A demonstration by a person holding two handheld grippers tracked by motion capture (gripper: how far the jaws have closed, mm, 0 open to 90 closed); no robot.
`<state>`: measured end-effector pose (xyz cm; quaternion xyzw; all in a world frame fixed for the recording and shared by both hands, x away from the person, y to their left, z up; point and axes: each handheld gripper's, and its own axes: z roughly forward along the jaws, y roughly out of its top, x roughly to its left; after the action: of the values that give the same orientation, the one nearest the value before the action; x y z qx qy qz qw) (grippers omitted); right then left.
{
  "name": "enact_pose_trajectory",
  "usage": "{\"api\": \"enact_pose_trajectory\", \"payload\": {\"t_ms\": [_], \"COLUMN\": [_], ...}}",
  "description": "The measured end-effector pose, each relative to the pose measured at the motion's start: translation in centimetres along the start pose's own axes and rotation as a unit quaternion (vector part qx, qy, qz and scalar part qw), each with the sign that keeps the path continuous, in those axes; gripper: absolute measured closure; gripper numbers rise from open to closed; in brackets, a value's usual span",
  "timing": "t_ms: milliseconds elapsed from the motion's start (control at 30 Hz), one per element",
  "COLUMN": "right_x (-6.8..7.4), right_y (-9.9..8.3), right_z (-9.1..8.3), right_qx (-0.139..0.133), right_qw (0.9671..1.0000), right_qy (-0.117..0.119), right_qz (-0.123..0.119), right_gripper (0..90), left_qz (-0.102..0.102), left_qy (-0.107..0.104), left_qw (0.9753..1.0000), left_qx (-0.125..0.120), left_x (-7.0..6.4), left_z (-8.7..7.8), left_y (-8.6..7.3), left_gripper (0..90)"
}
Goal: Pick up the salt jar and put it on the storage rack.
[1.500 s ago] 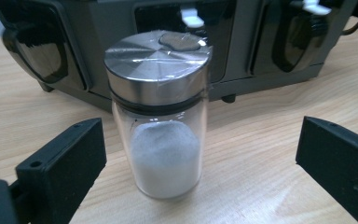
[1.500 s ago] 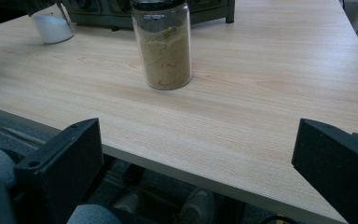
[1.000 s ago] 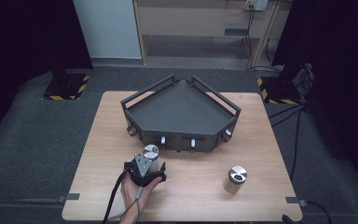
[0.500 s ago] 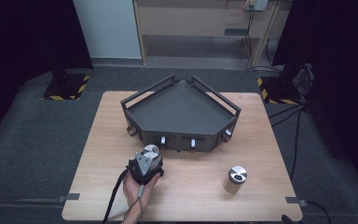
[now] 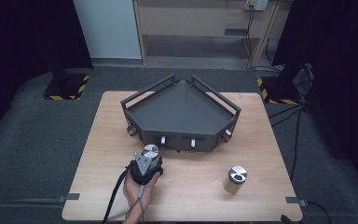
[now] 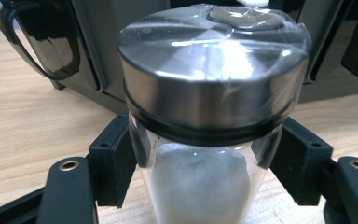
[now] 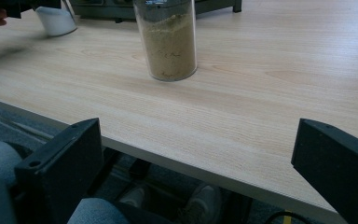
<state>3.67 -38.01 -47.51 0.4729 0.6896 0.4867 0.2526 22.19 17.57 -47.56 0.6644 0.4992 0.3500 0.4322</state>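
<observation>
A glass jar of white powder (image 5: 150,150) with a steel lid stands on the table just in front of the black corner rack (image 5: 224,101). My left gripper (image 5: 149,158) is held by a hand from the near edge. Its jaws press the glass from both sides below the lid (image 6: 212,60), so it is shut on the jar. A second jar, with brown powder (image 5: 235,179), stands at the near right. My right gripper (image 7: 200,154) hangs open below the table's near edge, facing that brown jar (image 7: 168,39) from a distance.
The rack's front wall (image 6: 98,37) rises right behind the white jar, with a black loop (image 6: 32,42) at its left corner. The wooden table (image 5: 200,200) has bare room between the two jars. A person's knees and shoes show under the table edge (image 7: 177,163).
The left gripper has slid forward toward the rack until its jaws are around the white jar. The jar itself and the brown jar have stayed put.
</observation>
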Motion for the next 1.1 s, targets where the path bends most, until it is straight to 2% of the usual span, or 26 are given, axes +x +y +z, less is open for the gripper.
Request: {"api": "enact_pose_trajectory", "payload": {"t_ms": [233, 700, 800, 867, 1000, 1100], "right_x": [0.0, 0.1, 0.1, 0.1, 0.1, 0.2], "right_y": [0.0, 0.0, 0.0, 0.1, 0.1, 0.1], "right_z": [-0.1, -0.2, -0.2, -0.2, -0.1, -0.1], "right_qx": [-0.003, -0.005, -0.005, -0.005, -0.003, -0.005], "right_qw": [1.0000, 1.0000, 1.0000, 1.0000, 1.0000, 1.0000], "right_qy": [0.000, 0.000, 0.001, 0.001, 0.003, 0.003], "right_qz": [0.001, 0.001, 0.001, 0.000, -0.001, -0.001], "right_gripper": [2.6, 2.5, 2.6, 2.5, 2.6, 2.5], "left_qz": [0.000, 0.004, -0.003, 0.003, -0.006, 0.004], "left_qy": [0.002, -0.006, -0.015, -0.016, -0.016, -0.017], "left_qw": [1.0000, 0.9998, 0.9996, 0.9997, 0.9998, 0.9998], "left_qx": [-0.003, 0.016, 0.022, 0.016, 0.005, 0.006], "left_x": [-0.1, 0.3, 0.6, 0.6, 0.7, 0.6], "left_z": [0.0, -0.1, -0.3, -0.5, -1.1, -1.7], "left_y": [-0.1, 0.9, 1.3, 1.4, 1.8, 2.4], "left_gripper": [30.1, 30.4, 30.4, 30.4, 30.4, 30.4]}}
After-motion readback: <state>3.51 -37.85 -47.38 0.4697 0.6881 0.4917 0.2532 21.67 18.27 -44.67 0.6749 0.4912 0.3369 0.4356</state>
